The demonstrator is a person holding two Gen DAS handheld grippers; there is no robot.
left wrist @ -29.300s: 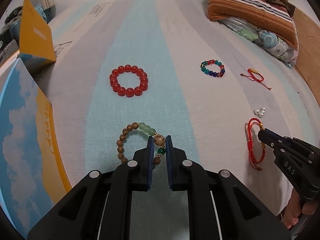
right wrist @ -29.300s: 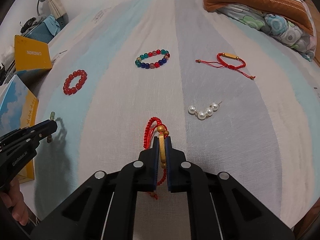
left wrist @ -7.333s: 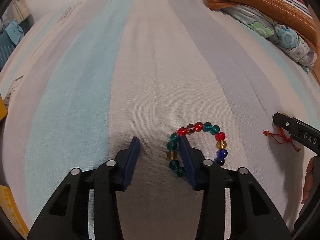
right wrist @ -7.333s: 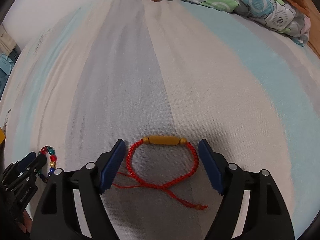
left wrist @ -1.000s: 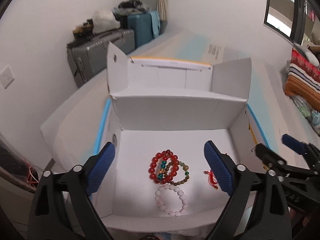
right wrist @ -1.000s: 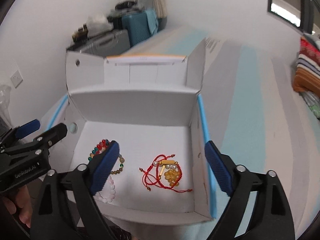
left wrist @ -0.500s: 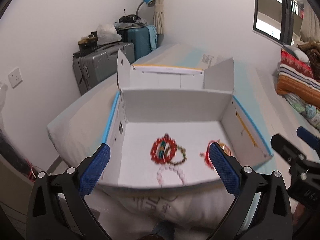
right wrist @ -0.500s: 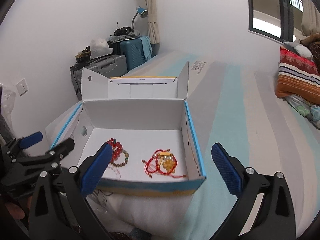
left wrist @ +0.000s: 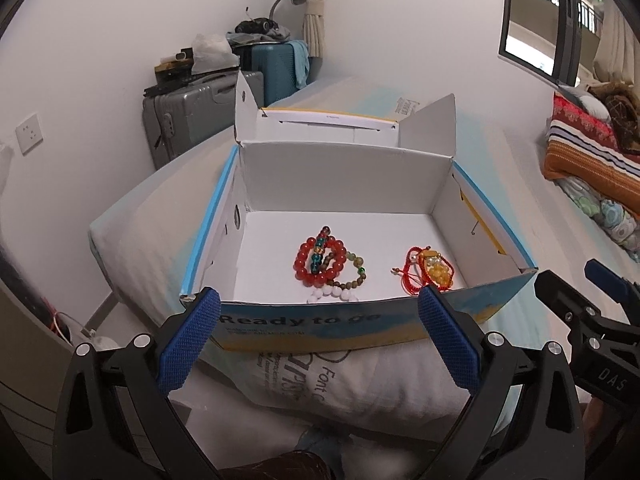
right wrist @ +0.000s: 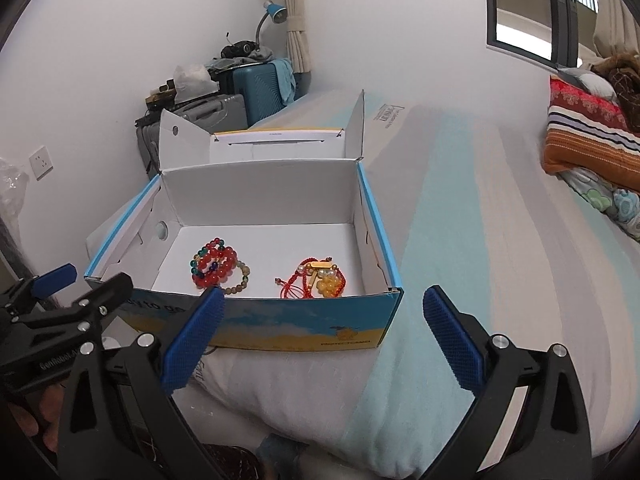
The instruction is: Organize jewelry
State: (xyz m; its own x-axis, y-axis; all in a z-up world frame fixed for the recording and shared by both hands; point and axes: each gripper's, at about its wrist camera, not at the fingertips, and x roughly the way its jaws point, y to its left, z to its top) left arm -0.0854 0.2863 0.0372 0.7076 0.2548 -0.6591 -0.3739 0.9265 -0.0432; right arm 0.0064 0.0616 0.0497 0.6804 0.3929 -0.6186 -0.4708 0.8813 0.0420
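Left wrist view: your left gripper [left wrist: 318, 338] hangs in front of the open cardboard box [left wrist: 344, 168], fingers spread wide, nothing between them; both blue pads sit just outside the box's near wall. Your right gripper [right wrist: 320, 330] is the same: fingers fully spread, empty, in front of the box's near right corner.

Contents, relative to the box:
- left half of the floor: red bead bracelet [left wrist: 320, 260], with the multicoloured glass bead bracelet [left wrist: 318, 246] lying across it
- wooden bead bracelet [left wrist: 352, 276] touching the red one on its right
- white bead bracelet [left wrist: 332, 294] just behind the near wall, partly hidden by it
- right half of the floor: red cord bracelets [left wrist: 412, 270] tangled with a cluster of yellow beads [left wrist: 438, 270]; the separate pieces cannot be told apart

Box lid flaps stand open at the back. The box rests on the striped bedsheet [right wrist: 460, 216], near the bed's corner, with a grey suitcase [left wrist: 188, 120] beyond it against the wall
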